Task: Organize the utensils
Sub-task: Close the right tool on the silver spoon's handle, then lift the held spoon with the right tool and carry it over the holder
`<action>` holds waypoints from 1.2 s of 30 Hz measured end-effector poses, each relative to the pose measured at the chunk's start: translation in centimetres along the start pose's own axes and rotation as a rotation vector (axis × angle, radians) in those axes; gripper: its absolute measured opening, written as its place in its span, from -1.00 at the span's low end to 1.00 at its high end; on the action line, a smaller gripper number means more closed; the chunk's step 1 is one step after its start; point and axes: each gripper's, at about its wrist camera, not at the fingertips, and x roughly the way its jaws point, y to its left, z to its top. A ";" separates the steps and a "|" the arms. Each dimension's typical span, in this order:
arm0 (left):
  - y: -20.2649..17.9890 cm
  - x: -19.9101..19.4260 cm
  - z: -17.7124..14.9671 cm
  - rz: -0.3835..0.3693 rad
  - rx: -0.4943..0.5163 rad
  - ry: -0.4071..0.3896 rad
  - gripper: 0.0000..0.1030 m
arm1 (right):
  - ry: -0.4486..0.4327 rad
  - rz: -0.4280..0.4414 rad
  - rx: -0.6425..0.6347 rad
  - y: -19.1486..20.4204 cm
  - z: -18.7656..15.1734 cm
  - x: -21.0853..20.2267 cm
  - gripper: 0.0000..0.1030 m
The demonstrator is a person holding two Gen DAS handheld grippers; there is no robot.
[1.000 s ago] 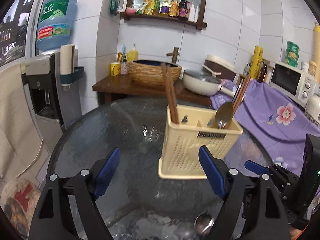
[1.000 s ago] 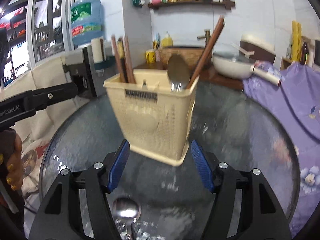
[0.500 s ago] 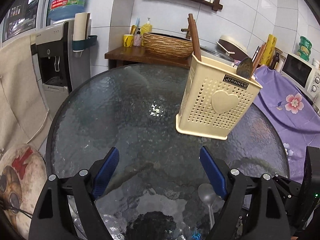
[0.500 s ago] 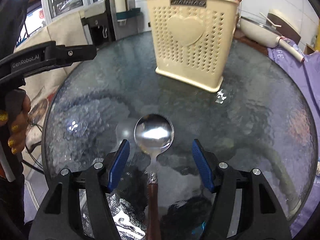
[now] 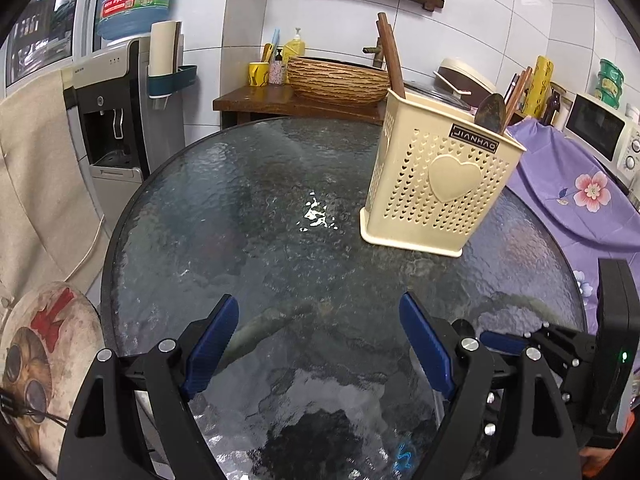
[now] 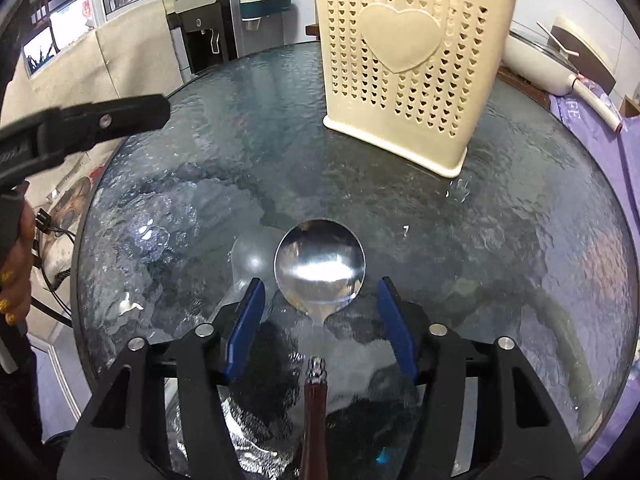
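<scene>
A steel spoon (image 6: 320, 264) with a dark brown handle lies on the round glass table (image 6: 520, 220), bowl pointing toward the cream perforated utensil holder (image 6: 404, 64). My right gripper (image 6: 321, 296) hovers low over it, jaws closing, with the spoon's neck between the blue pads and not touched by either. The left gripper (image 5: 318, 308) stands wide open over bare glass with nothing between its fingers. The holder (image 5: 440, 184) stands at the table's far right and holds brown chopsticks (image 5: 388, 60) and another spoon (image 5: 490, 114).
A water dispenser (image 5: 116, 112) stands left of the table. A wooden side table with a woven bowl (image 5: 340, 80) is behind it. A purple flowered cloth (image 5: 580, 200) and a microwave (image 5: 600, 136) are on the right. A cushioned stool (image 5: 36, 352) sits low left.
Both grippers have come down and tilted toward the glass. The right one now straddles the spoon's neck and its jaws have narrowed. The left jaws kept their width.
</scene>
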 end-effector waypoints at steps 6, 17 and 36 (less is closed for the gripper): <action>0.3 0.0 -0.8 0.008 0.010 0.023 0.57 | -0.005 -0.009 -0.015 0.7 1.0 0.7 -0.07; -3.6 0.9 -2.7 -0.074 0.119 0.099 0.54 | -0.048 -0.021 0.078 -2.0 0.7 -0.6 -0.08; -9.7 5.5 -3.6 -0.024 0.221 0.276 -0.21 | -0.132 -0.049 0.185 -5.4 0.3 -3.4 -0.08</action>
